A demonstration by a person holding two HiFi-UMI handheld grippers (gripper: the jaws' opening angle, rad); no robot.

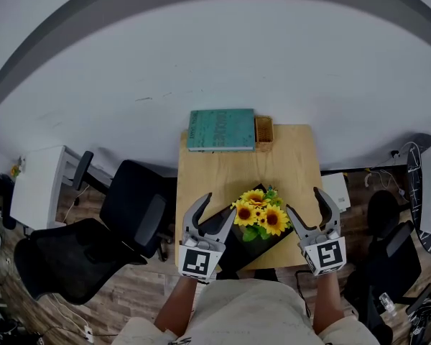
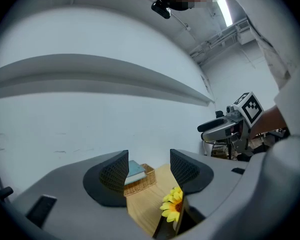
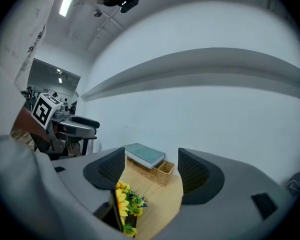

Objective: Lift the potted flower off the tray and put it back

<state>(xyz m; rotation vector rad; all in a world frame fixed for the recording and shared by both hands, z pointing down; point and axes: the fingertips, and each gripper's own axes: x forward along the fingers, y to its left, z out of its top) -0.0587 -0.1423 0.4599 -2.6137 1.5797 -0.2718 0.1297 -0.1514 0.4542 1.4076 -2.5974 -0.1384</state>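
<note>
Yellow sunflowers (image 1: 261, 213) with green leaves rise from a black tray (image 1: 233, 245) at the near end of a small wooden table (image 1: 230, 171); the blooms hide the pot. My left gripper (image 1: 217, 205) hovers open just left of the flowers, holding nothing. To their right, my right gripper (image 1: 305, 203) is open too and holds nothing. In the left gripper view, a bloom (image 2: 172, 204) shows low between the fingers (image 2: 115, 171). The right gripper view has the flowers (image 3: 122, 199) low left by its fingers (image 3: 197, 171).
A teal book (image 1: 221, 129) lies on a wicker basket (image 1: 263, 131) at the table's far end, against the white wall. Black office chairs (image 1: 133, 207) and a white cabinet (image 1: 39, 185) stand to the left. More dark chairs (image 1: 391, 257) and cables are to the right.
</note>
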